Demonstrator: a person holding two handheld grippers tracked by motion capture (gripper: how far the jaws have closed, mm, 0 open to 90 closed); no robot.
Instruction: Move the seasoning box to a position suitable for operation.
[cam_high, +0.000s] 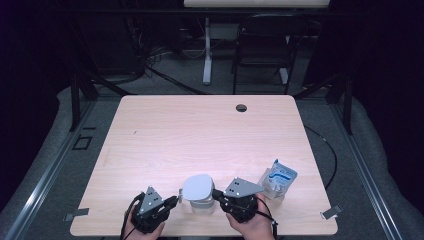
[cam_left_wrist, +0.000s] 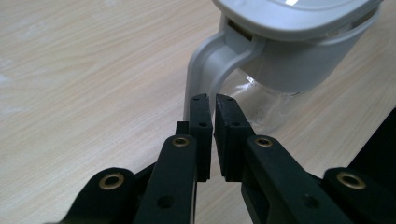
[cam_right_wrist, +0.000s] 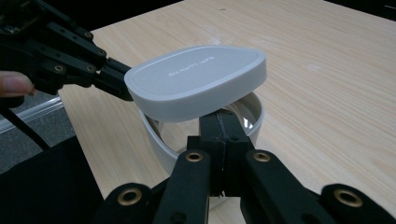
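The jug (cam_high: 198, 196) sat near the desk's front edge. The right tool (cam_right_wrist: 223, 122), jaws pinched together, was propping its lid (cam_right_wrist: 196, 81) up. The left tool (cam_left_wrist: 212, 100), nearly closed on nothing, sat at the handle (cam_left_wrist: 205, 70). That lid could easily have slipped and snapped down.

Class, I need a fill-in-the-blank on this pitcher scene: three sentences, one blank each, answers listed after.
1. The lid of the pitcher is ____ at one edge, not seated flat.
2. The left gripper has its tips at the pitcher's ____.
3. Right of the right gripper, a ____ pouch lies on the table.

Missing words: raised; handle; blue-and-white
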